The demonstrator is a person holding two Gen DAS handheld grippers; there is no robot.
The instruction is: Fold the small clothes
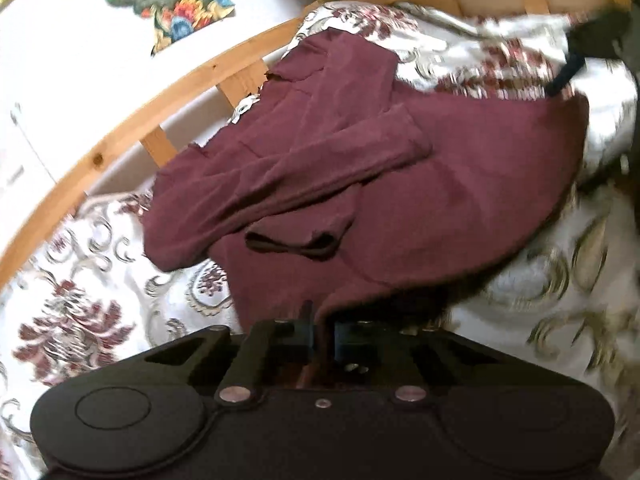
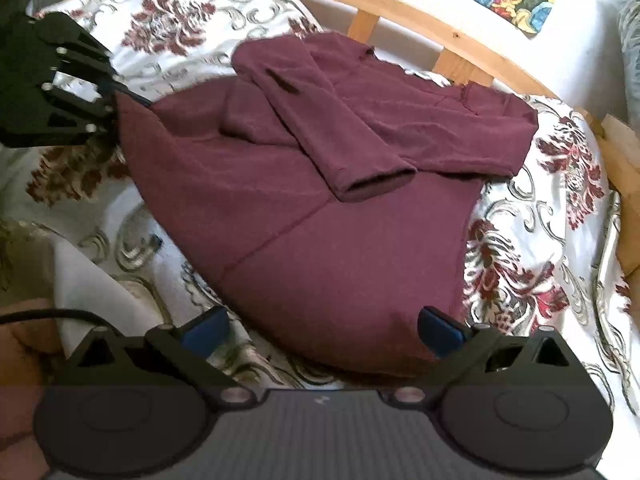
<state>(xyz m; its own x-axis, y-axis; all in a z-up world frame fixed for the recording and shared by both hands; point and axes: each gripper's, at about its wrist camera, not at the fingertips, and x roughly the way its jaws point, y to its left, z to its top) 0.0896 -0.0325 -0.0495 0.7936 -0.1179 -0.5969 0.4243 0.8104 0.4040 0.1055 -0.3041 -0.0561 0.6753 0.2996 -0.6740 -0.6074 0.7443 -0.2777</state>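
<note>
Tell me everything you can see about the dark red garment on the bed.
The maroon garment looks like a soft knit top with long sleeves. It lies spread on the floral bedcover, both sleeves folded across its upper part, cuffs open. A crease runs across its body. The left gripper is shut on one hem corner. The right gripper stands open at the near hem, not pinching it.

Matt maroon knit garment (image 2: pixel 320 200) (soft cloth); knotty wooden rail (image 2: pixel 400 4).
</note>
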